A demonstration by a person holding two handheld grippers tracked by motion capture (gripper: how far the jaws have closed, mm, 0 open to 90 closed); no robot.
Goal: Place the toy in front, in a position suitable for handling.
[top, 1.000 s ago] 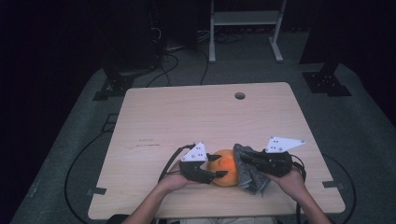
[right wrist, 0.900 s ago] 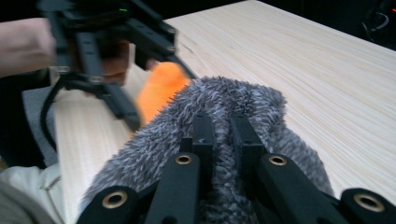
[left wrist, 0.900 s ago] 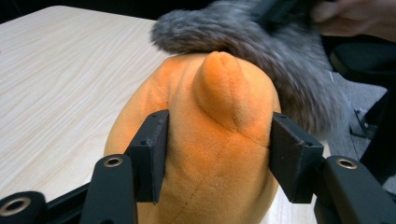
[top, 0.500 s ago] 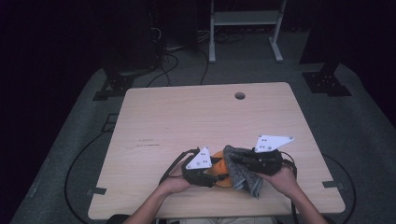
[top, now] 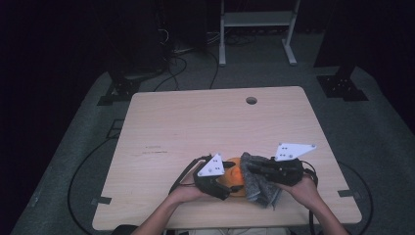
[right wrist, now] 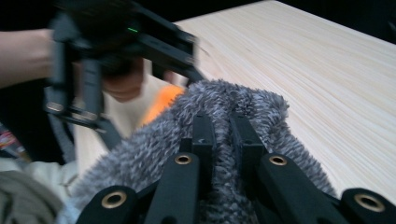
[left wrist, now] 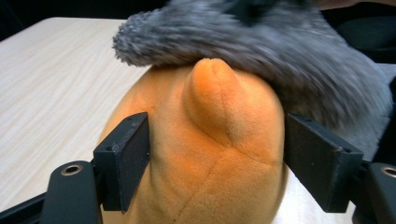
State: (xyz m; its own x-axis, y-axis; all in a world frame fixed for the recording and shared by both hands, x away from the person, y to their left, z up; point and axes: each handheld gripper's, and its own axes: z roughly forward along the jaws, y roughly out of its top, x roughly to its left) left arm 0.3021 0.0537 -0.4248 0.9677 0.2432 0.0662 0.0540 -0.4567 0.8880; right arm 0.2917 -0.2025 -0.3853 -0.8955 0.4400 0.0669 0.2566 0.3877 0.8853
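Observation:
An orange plush toy [top: 234, 176] lies near the table's front edge, and it looms large in the left gripper view [left wrist: 219, 154]. My left gripper [top: 230, 184] has its jaws on either side of the toy [left wrist: 217, 140]; they have just been opening and do not squeeze it. A grey fuzzy cloth [top: 258, 185] drapes over the toy's far side [left wrist: 280, 56]. My right gripper [top: 250, 169] is shut on a fold of that cloth [right wrist: 233, 105], its jaws [right wrist: 223, 123] close together in the pile.
The light wooden table [top: 210, 122] has a round cable hole [top: 251, 100] at its far edge. A white metal stand [top: 254, 29] and cables stand on the dark floor behind. Both hands rest at the front edge.
My right gripper has moved left with the grey cloth, which now lies over the toy's side. The left hand has stayed by the toy.

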